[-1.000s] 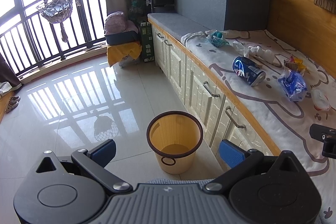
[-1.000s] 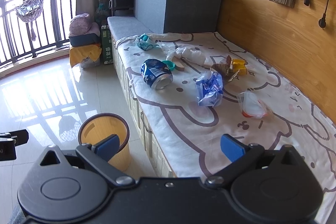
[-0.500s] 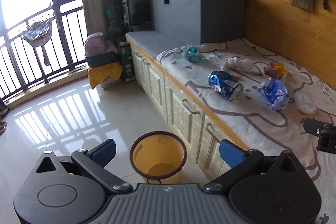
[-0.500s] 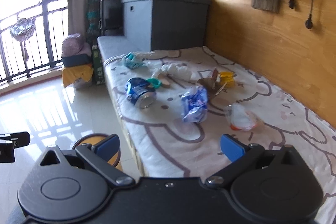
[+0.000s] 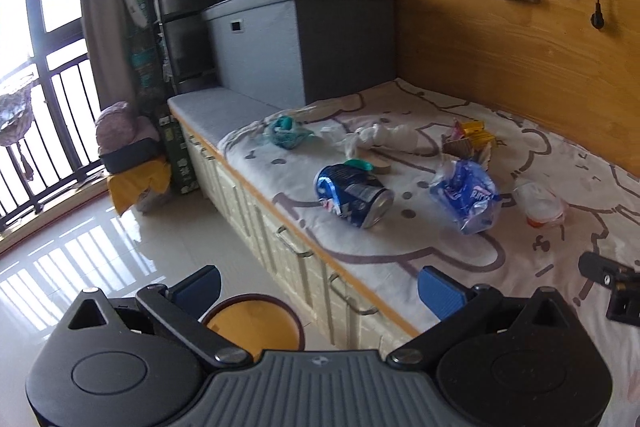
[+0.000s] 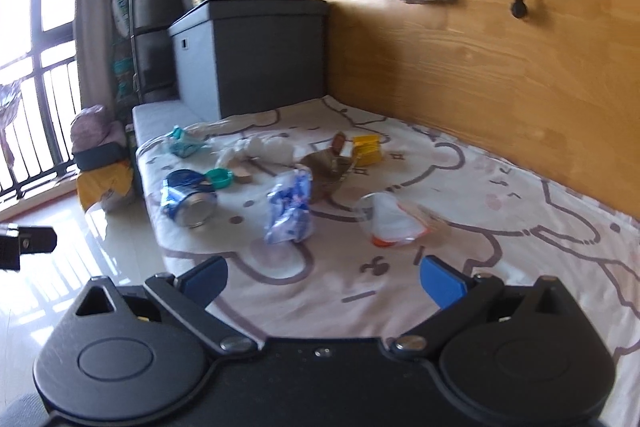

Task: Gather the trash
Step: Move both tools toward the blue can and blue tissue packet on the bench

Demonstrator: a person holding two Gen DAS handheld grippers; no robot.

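Nothing is judged to have been collected yet. The trash is all seen lying on the bench (image 5: 400, 259), on its cartoon-print cover. A crushed blue can (image 5: 354, 197) lies on its side nearest the bench edge, with a teal lid (image 6: 218, 179) just beside it at about 1 o'clock in the right wrist view. A blue plastic wrapper (image 5: 466, 197) lies at 3 o'clock from the can, and a clear plastic cup with an orange rim (image 5: 540, 205) is found further out at 3 o'clock. Behind these, at 12 o'clock, white crumpled tissue (image 5: 382, 137), a teal wrapper (image 5: 286, 131), brown paper scraps (image 6: 326, 163) and a yellow carton (image 6: 366, 149) are spread out.

The yellow bin (image 5: 252, 323) stands on the floor against the bench drawers; only part of its inside is shown, and no rubbish can be made out there.

The left claw (image 5: 320, 285) is held spread wide and carries nothing, above the bin and bench edge. The right claw (image 6: 324, 277) is likewise spread and bare, over the cover short of the wrapper and cup. Every piece is therefore left to be picked up and dropped in the bin.
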